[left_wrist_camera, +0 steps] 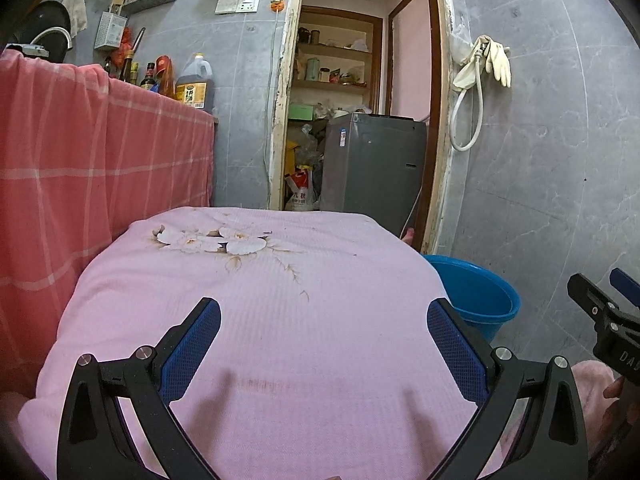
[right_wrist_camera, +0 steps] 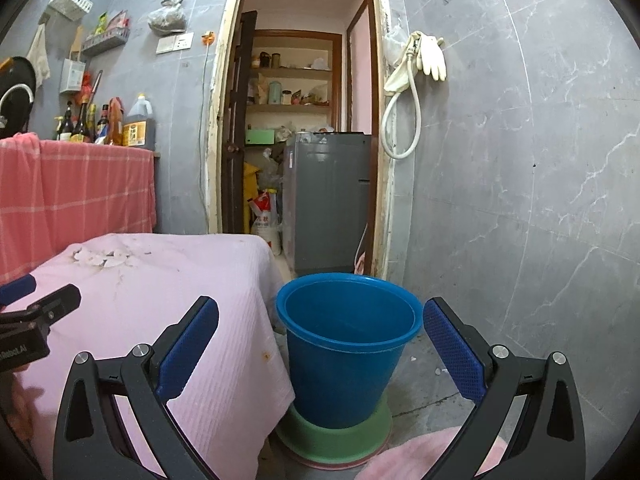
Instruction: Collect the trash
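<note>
**Both grippers empty; blue bucket ahead of right jaws**

Left gripper [left_wrist_camera: 324, 320]: jaws stand wide apart with nothing between them. In the left wrist view they frame the lower centre of the picture, above the pink cloth [left_wrist_camera: 260, 320] that covers the bench. A white flower print [left_wrist_camera: 216, 240] marks the cloth toward its far edge, above and left of the jaws.

Right gripper [right_wrist_camera: 320, 320]: jaws likewise spread wide and holding nothing. In the right wrist view the blue bucket [right_wrist_camera: 348, 344] sits at lower centre of the frame, its open rim showing between the two blue pads but beyond them, not touched by either. The bucket stands on a green base [right_wrist_camera: 336, 436] on the floor, just beside the hanging edge of the pink cloth at its left.

In the left wrist view the same bucket appears at right of centre, past the bench corner, outside the left jaws. No loose trash item can be made out on the cloth or inside the bucket.
</note>
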`<state>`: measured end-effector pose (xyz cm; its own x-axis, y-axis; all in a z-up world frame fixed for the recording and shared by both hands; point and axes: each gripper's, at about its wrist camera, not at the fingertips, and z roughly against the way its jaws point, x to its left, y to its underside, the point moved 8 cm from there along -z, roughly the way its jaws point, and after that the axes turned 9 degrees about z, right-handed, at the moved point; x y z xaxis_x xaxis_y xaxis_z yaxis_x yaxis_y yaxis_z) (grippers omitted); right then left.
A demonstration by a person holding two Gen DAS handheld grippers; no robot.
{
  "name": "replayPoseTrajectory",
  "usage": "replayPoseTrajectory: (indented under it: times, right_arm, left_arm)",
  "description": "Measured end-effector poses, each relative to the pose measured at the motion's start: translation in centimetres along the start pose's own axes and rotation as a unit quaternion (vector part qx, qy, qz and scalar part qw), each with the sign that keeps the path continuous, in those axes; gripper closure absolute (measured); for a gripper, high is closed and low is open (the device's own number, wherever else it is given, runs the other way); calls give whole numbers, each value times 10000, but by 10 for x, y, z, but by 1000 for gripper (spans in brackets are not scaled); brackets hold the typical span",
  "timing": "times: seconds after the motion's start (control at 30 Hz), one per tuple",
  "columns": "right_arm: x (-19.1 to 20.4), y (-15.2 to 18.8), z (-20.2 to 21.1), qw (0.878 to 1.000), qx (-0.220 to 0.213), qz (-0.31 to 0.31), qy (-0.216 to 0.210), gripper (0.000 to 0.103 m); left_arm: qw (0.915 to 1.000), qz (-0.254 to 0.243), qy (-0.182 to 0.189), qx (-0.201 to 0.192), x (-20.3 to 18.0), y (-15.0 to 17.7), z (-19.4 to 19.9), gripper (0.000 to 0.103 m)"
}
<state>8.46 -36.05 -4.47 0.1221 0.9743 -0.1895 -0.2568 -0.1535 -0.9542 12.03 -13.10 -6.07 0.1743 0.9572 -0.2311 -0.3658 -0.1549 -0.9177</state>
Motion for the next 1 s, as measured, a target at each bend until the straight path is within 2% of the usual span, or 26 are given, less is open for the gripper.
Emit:
replayPoseTrajectory:
  times: [1.0]
  right_arm:
    - [-4,4,-2,10000,61,-55,6,0]
  left_arm:
    - [10000,24,-1,41,4,0,-1,2]
